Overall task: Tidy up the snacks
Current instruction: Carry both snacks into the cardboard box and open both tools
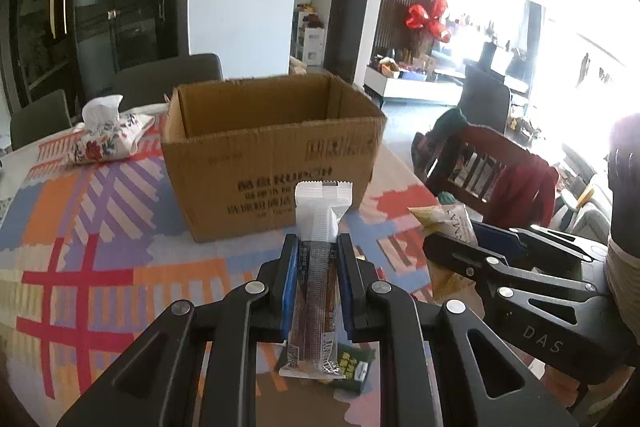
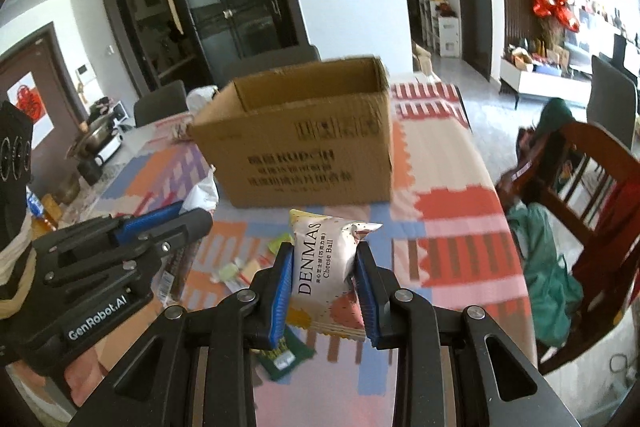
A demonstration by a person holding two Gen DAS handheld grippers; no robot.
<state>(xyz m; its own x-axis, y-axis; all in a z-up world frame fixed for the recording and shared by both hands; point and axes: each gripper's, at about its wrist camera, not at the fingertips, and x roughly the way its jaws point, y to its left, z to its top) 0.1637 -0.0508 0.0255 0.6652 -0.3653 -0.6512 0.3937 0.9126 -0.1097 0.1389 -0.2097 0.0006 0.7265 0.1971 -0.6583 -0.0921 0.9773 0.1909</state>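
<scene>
My left gripper (image 1: 317, 247) is shut on a long snack bar (image 1: 318, 267) in a white and brown wrapper, held above the table in front of the open cardboard box (image 1: 272, 155). My right gripper (image 2: 324, 259) is shut on a white Denmas cheese ball packet (image 2: 328, 267), also in front of the box (image 2: 304, 147). The right gripper shows at the right of the left wrist view (image 1: 472, 247), the left gripper at the left of the right wrist view (image 2: 168, 227). A green packet (image 1: 352, 367) lies on the table below; it also shows in the right wrist view (image 2: 284, 351). Small loose snacks (image 2: 236, 271) lie nearby.
The table has a colourful patterned cloth (image 1: 80, 267). A floral tissue pack (image 1: 108, 135) lies left of the box. A wooden chair (image 2: 592, 195) with clothes stands at the table's right edge. Grey chairs (image 1: 168, 75) stand behind the table. Pots and bottles (image 2: 92, 147) sit far left.
</scene>
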